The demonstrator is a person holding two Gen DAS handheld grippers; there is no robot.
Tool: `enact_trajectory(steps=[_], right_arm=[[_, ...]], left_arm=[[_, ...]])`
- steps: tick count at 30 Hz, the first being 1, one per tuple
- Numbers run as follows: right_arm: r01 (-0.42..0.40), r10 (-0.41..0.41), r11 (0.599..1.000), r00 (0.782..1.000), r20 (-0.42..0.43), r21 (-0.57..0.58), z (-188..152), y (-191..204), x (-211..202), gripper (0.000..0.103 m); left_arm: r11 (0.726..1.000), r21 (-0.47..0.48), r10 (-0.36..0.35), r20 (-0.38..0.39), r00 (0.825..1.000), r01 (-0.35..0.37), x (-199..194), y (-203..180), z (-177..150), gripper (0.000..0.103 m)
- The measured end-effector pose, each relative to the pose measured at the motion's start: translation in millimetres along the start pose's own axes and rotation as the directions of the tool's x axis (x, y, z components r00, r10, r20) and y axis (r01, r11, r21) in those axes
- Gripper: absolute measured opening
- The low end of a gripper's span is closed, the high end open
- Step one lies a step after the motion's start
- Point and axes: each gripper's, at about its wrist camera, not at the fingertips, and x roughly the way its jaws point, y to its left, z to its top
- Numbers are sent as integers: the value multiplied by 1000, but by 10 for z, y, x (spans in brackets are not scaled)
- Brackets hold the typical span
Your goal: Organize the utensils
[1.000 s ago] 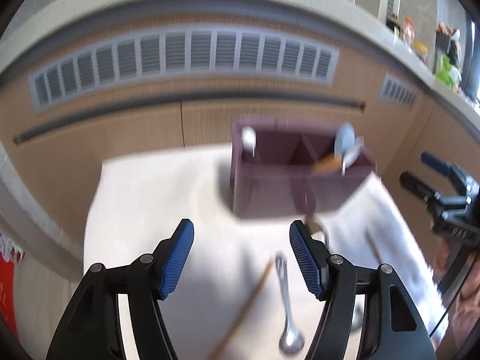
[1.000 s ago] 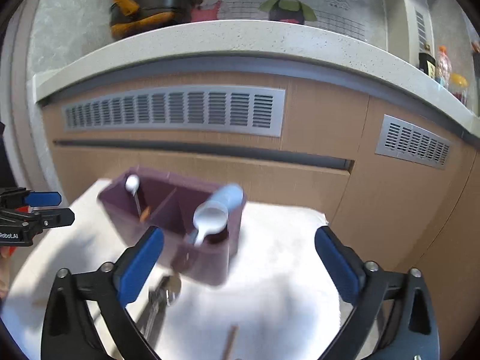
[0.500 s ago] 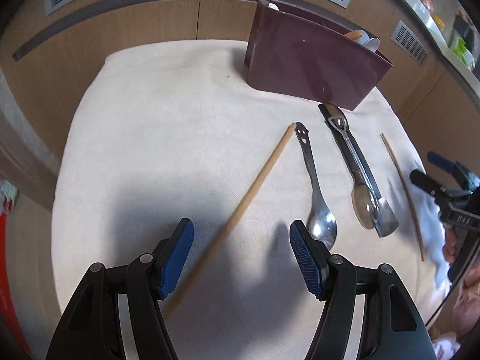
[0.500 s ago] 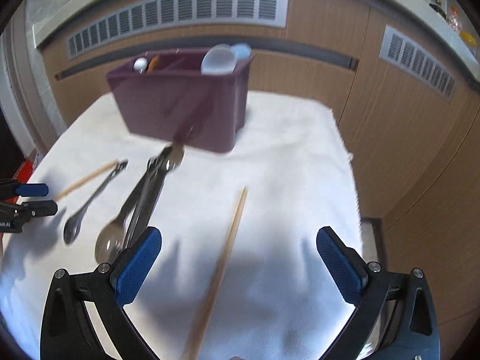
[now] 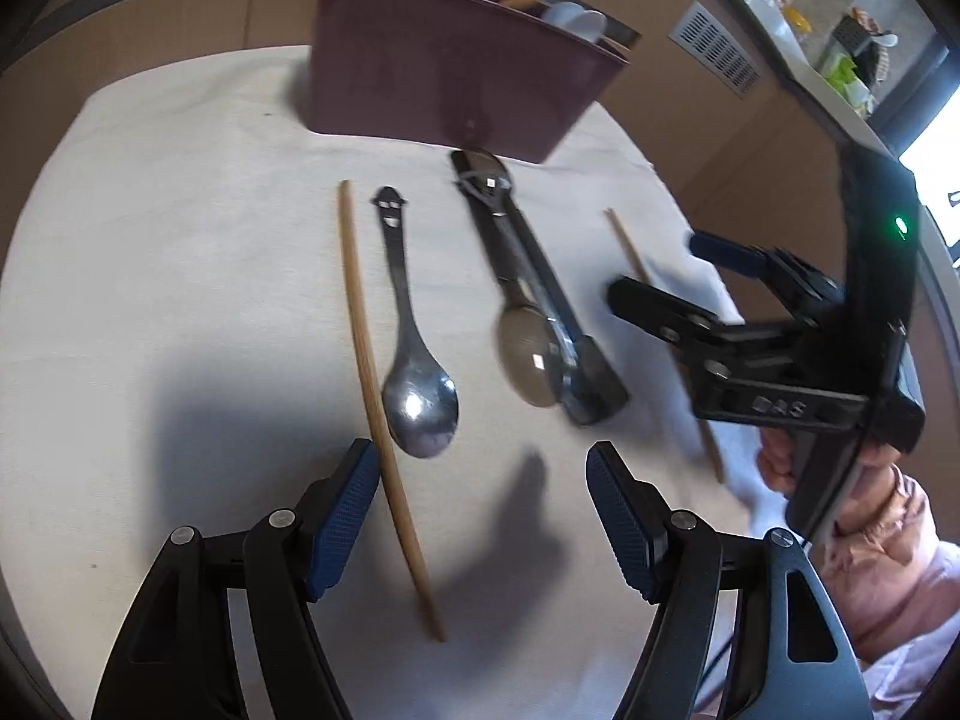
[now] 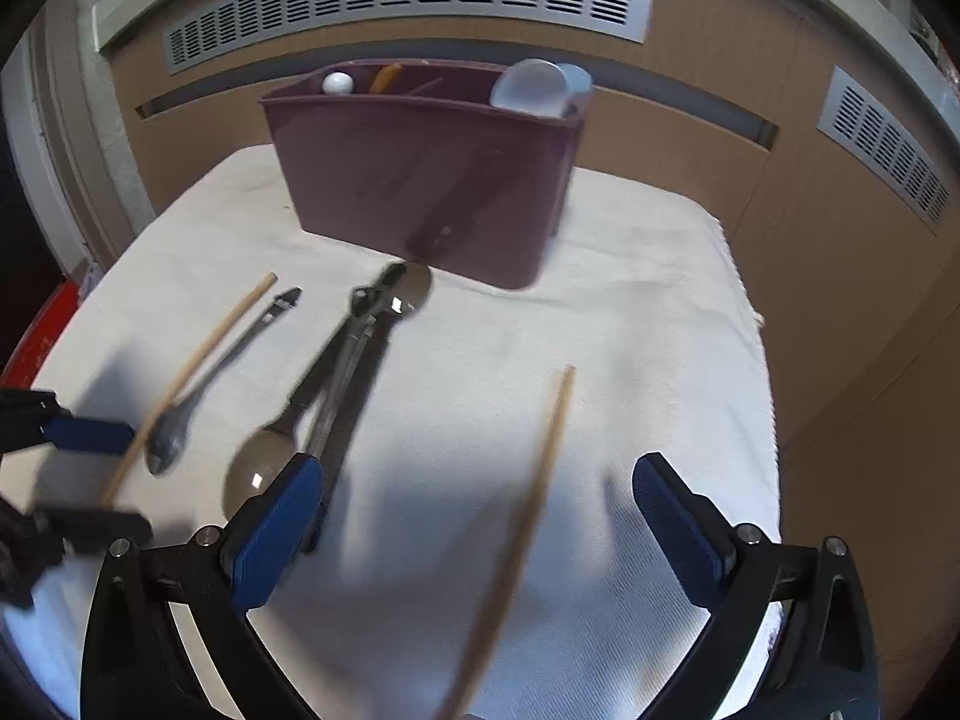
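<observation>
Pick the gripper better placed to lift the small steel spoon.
Left. The left gripper hovers open just short of the small steel spoon; the right gripper frames a wooden chopstick instead.

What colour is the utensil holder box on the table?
The holder is dark maroon, a purplish brown; the right wrist view shows it best.

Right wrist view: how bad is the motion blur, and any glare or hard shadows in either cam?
Right wrist: chopstick smeared near the lens, holder slightly soft. Left wrist: serving spoon blurred, glint on the small spoon, hard gripper shadows on the cloth. Heavy fisheye bending in both.
</observation>
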Motion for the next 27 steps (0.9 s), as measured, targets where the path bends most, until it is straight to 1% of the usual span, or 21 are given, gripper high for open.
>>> enact_trajectory(steps=[2, 4, 5, 6, 7, 8, 9, 10, 12, 14, 15, 16, 18, 23, 27], right_arm=[[-50, 50, 999, 999, -15, -3, 100, 69, 74, 97], [-108, 108, 994, 993, -37, -6, 193, 158, 172, 84], [-122, 121, 993, 992, -47, -8, 238, 207, 234, 80], [-123, 122, 992, 991, -54, -10, 278, 250, 293, 72], [-116, 115, 993, 991, -61, -13, 321, 290, 360, 62], [-105, 104, 994, 992, -69, -11, 362, 324, 430, 58], [-97, 96, 995, 992, -77, -5, 397, 341, 494, 49], [-96, 96, 995, 991, -88, 5, 435, 352, 567, 47], [-80, 80, 997, 994, -77, 0, 483, 367, 643, 47], [-64, 62, 998, 995, -78, -22, 515, 401, 662, 35], [-71, 69, 997, 994, -83, -27, 519, 405, 658, 23], [-80, 77, 996, 993, -90, -28, 516, 397, 644, 17], [-83, 81, 996, 992, -101, -19, 485, 354, 610, 17], [-64, 64, 998, 992, -112, 10, 291, 161, 441, 17], [-78, 83, 995, 991, -101, 54, 123, -49, 256, 21]], left_arm=[[1000, 11, 12, 13, 1000, -12, -35, -26, -6, 72], [996, 26, 79, 53, 995, -81, -116, -18, -8, 72], [992, 30, 124, 79, 989, -127, -165, -1, -8, 72], [982, 32, 181, 110, 977, -186, -227, 21, -9, 72], [975, 31, 213, 128, 969, -218, -265, 57, -11, 72], [968, 27, 241, 143, 960, -248, -305, 95, -10, 72], [964, 17, 260, 151, 954, -265, -342, 140, -8, 72], [963, 6, 266, 154, 952, -270, -371, 191, -8, 72], [964, -21, 266, 157, 951, -266, -422, 275, -19, 72], [965, -29, 261, 154, 953, -259, -422, 319, -33, 72], [967, -27, 253, 150, 956, -252, -412, 323, -41, 72], [970, -22, 245, 147, 958, -244, -405, 308, -65, 72], [975, 2, 218, 143, 965, -221, -372, 253, -86, 72], [979, 73, 177, 166, 970, -191, -226, 4, -86, 72], [984, 70, 151, 186, 971, -167, -100, -120, -33, 71]])
